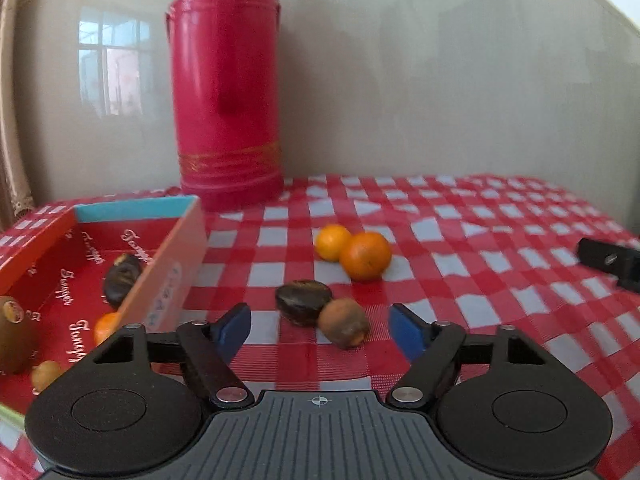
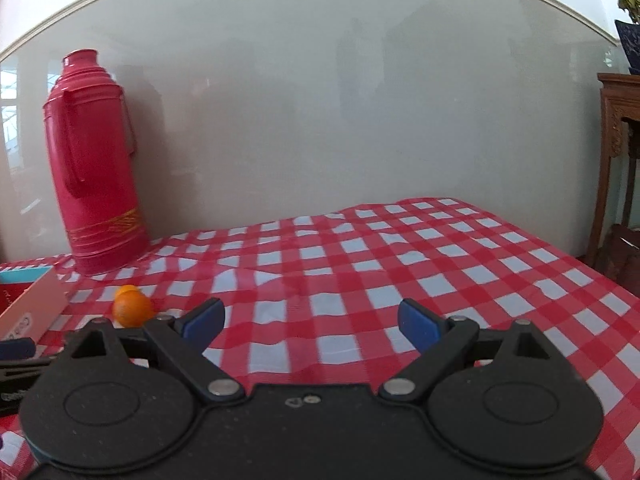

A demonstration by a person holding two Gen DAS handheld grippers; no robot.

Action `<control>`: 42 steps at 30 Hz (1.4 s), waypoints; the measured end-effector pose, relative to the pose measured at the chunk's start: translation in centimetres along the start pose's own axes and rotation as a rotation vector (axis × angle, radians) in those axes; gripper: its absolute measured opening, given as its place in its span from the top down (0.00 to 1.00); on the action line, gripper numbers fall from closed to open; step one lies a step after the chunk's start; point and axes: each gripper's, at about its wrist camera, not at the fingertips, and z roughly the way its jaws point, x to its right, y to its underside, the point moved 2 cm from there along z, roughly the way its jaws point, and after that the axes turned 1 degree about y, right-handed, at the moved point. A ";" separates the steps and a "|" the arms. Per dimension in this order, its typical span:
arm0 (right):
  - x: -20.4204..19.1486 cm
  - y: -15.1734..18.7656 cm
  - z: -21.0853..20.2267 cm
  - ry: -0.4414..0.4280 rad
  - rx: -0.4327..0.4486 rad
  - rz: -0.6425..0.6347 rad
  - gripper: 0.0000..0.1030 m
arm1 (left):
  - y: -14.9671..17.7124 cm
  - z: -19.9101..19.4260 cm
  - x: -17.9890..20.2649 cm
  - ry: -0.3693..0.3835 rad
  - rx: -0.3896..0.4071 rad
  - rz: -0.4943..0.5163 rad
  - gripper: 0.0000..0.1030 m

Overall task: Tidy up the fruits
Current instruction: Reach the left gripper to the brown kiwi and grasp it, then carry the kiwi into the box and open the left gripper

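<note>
just beyond the open left claw lies a kiwi.

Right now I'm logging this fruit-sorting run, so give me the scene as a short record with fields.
surface: red-and-white checked tablecloth
container: red box, open, at left
in box: kiwi, dark fruit, part-hidden orange
loose fruit: two oranges, dark fruit, brown fruit
behind: red thermos, upright
left gripper: open, empty
right gripper: open, empty
</note>
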 end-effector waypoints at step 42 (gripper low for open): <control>-8.7 -0.6 -1.9 -0.126 -0.005 -0.046 0.15 | -1.7 -6.8 -10.2 -0.096 0.048 -0.065 0.70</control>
